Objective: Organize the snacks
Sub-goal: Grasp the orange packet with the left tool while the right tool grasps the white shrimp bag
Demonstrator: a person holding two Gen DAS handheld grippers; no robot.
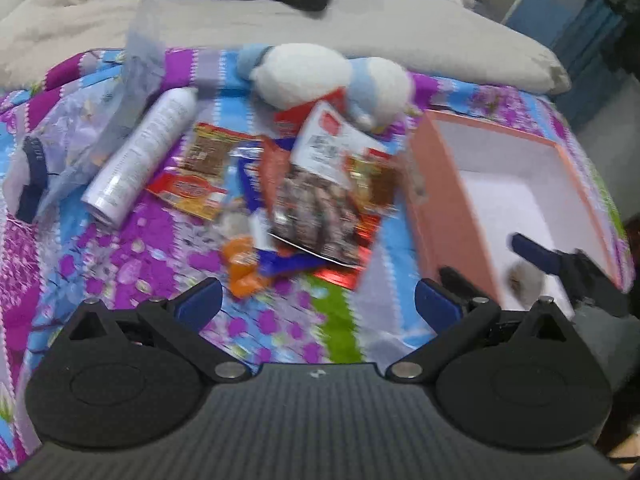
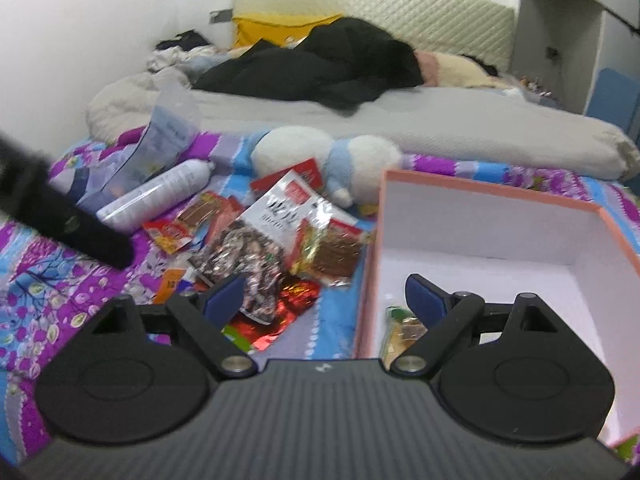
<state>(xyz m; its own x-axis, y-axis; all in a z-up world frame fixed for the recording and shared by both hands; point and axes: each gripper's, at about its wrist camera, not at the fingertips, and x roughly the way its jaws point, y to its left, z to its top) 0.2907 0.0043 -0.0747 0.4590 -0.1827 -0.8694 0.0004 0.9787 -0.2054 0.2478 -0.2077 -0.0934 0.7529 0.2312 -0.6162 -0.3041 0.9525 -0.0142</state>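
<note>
A heap of snack packets lies on the flowered bedspread (image 1: pixel 120 264). The biggest is a white-topped bag of dark snacks (image 1: pixel 316 188) (image 2: pixel 256 236). Around it are small red-and-yellow packets (image 1: pixel 192 192), an orange packet (image 1: pixel 240 268) and red foil (image 2: pixel 288 308). To the right stands an open pink box (image 1: pixel 500 184) (image 2: pixel 480 220), white inside, with one small packet (image 2: pixel 400 328) in its near corner. My left gripper (image 1: pixel 318 300) hangs open and holds nothing, just short of the heap. My right gripper (image 2: pixel 324 296) is open and straddles the box's left wall; its blue finger (image 1: pixel 532 252) shows over the box.
A white and blue plush toy (image 1: pixel 320 76) lies behind the heap. A white spray can (image 1: pixel 140 152) and a clear plastic bag (image 1: pixel 136 60) lie at the left. A grey duvet (image 2: pixel 440 120) and black clothes (image 2: pixel 320 64) cover the far bed.
</note>
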